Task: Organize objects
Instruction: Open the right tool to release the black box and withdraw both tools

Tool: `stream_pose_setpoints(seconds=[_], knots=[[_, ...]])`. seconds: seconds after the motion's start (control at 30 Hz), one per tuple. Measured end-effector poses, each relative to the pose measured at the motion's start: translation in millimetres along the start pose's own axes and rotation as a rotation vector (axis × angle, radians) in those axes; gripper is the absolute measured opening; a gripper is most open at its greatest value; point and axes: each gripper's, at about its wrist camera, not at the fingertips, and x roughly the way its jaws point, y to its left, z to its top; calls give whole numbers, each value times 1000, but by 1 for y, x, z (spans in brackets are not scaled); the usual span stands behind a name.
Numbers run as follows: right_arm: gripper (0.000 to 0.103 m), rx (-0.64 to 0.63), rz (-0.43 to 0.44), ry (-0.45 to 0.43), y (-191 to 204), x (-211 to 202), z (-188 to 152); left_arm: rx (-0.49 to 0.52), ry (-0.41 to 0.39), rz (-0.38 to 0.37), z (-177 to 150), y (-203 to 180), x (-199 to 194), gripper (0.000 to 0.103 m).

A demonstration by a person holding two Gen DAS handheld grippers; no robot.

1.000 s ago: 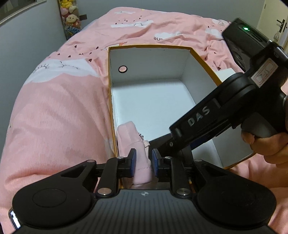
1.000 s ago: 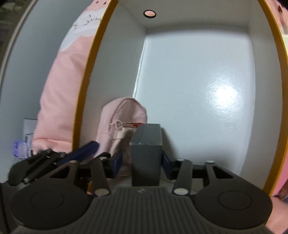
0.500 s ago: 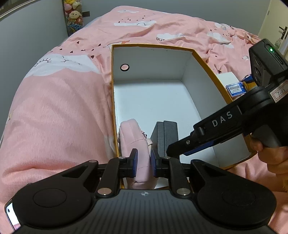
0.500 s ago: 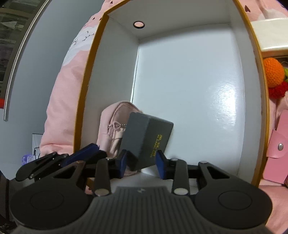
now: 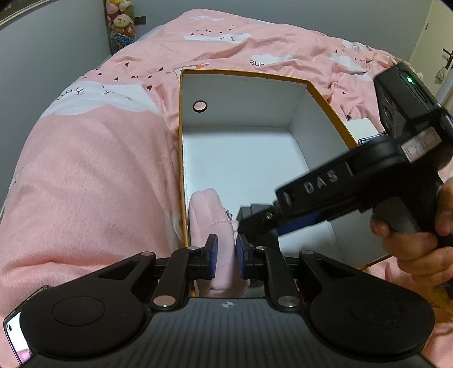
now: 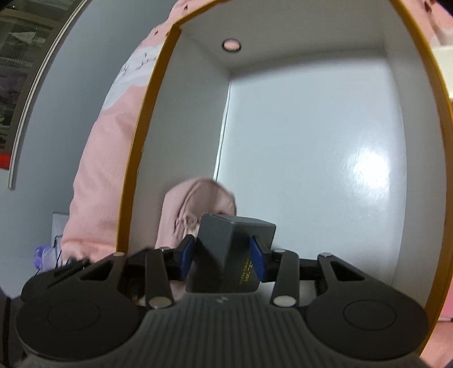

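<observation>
A white cardboard box with an orange rim (image 5: 249, 75) lies open on the pink bed. My left gripper (image 5: 226, 254) is shut on a pink pouch (image 5: 211, 215) that stands against the box's near left wall. My right gripper (image 6: 223, 254) is shut on a dark grey box (image 6: 232, 243) with gold lettering, held next to the pink pouch (image 6: 198, 198) inside the white box (image 6: 311, 169). In the left wrist view the right gripper's body (image 5: 354, 181) crosses over the box and hides most of the grey box (image 5: 252, 211).
A pink quilt with cloud prints (image 5: 85, 175) covers the bed around the box. A small white box with a blue label (image 5: 365, 133) lies beyond the box's right wall. Plush toys (image 5: 120, 21) hang by the far wall. The box's far half holds nothing.
One second ago my right gripper held the grey box; half a second ago it had opened with the box tilted loose. Now it is shut on the box again. Left gripper stays put.
</observation>
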Motion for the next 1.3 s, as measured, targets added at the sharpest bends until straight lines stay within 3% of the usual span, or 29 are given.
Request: stream_pose_setpoints(seconds=[0.13,0.2,0.67,0.93,1.07,1.3], knots=[[43,-4,38,53,-2,3,-4,6,-1,-2,0,1,0,18],[43,-62,35,48,5,6,-5,7,2,4,0,0,1,18],[51,-107,14,4,10,-8,-12,-3,-17,-8,0,0,-2,19],[51,-111,-1,-32,10,-20,-13,3,-59,-23,2,-2,-9,25],[51,-138,-12,-84,15,-38,-15,12,-97,-48,6,-8,-17,25],[51,-181,-44,-264,13,-110,-34,69,-168,-139,15,-35,-35,25]])
